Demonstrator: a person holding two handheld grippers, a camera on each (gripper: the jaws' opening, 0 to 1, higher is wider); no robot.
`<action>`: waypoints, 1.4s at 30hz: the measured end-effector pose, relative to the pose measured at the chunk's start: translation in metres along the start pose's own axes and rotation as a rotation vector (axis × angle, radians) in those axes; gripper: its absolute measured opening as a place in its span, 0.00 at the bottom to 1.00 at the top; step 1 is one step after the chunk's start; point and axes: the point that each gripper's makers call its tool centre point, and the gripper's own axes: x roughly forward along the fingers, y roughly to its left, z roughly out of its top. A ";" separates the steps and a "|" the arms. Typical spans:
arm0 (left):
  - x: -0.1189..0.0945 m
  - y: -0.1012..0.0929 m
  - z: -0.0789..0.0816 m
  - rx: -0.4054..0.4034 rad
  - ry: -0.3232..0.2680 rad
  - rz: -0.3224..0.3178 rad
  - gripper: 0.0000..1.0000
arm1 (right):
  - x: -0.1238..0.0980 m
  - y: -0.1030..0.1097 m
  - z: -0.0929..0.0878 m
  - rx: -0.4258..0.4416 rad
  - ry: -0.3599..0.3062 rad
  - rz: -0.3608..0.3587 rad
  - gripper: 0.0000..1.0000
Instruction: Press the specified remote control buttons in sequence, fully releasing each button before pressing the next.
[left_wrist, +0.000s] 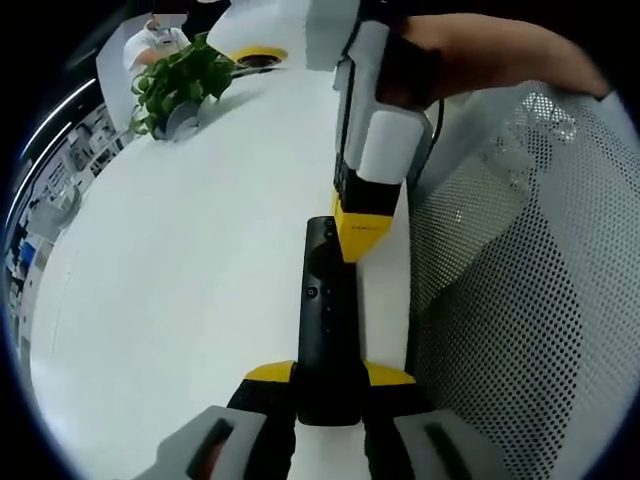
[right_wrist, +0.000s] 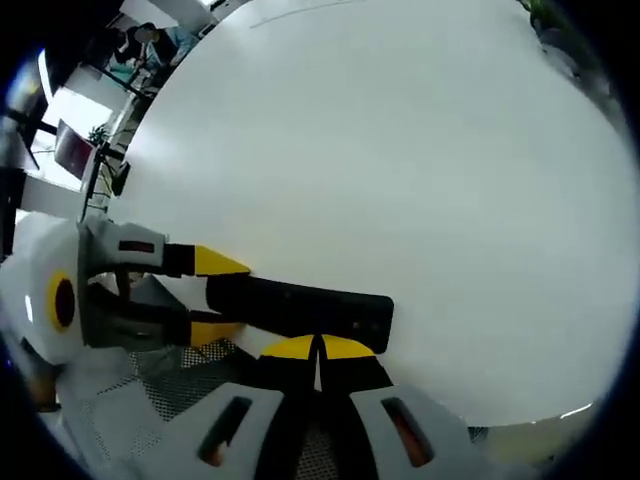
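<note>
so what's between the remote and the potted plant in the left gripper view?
Bare white table between remote and potted plant, left gripper view.

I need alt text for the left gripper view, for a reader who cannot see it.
A black remote lies on a white table, clamped at its near end between the left gripper's yellow-tipped jaws. The right gripper, held by a hand, comes down with its tip beside the remote's far end. A potted plant stands farther back; a mesh chair back is at right.
</note>
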 end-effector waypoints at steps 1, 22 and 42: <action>0.000 0.000 0.000 0.003 0.001 0.000 0.24 | 0.000 0.000 0.000 0.002 0.000 0.001 0.00; -0.001 0.000 -0.001 -0.023 -0.038 0.018 0.24 | 0.002 0.005 -0.002 0.053 -0.045 -0.001 0.00; 0.000 0.000 -0.001 -0.019 0.001 0.019 0.24 | 0.000 0.000 -0.003 0.216 -0.097 0.007 0.00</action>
